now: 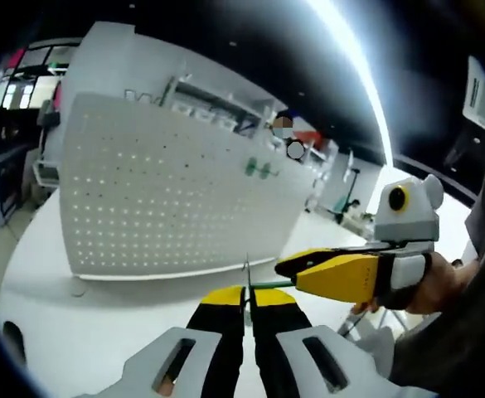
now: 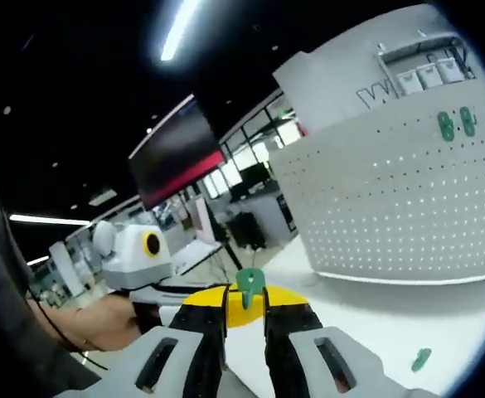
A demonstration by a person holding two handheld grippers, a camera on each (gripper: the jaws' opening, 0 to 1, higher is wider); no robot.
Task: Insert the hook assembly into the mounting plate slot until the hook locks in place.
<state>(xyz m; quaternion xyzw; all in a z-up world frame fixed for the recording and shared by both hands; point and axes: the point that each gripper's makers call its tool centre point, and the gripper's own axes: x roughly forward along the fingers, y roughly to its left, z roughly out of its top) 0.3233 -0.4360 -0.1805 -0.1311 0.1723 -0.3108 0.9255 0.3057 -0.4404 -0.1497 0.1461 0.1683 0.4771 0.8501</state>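
Note:
My left gripper (image 1: 246, 303) is shut on a thin metal hook wire (image 1: 246, 272) that stands up between its yellow tips. From the right, my right gripper (image 1: 285, 267) reaches in, and a green piece (image 1: 269, 285) runs from its tips to the wire. In the right gripper view my right gripper (image 2: 246, 311) is shut on that green mounting piece (image 2: 251, 284). The left gripper's white body (image 2: 138, 249) and a hand sit just left of it. Both grippers meet above the white table, in front of the white pegboard (image 1: 159, 199).
Two green pieces (image 1: 257, 169) hang on the pegboard's upper right, also seen as green pieces (image 2: 456, 124) in the right gripper view. A loose green piece (image 2: 422, 358) lies on the white table (image 2: 375, 315). Shelves and desks stand behind the board.

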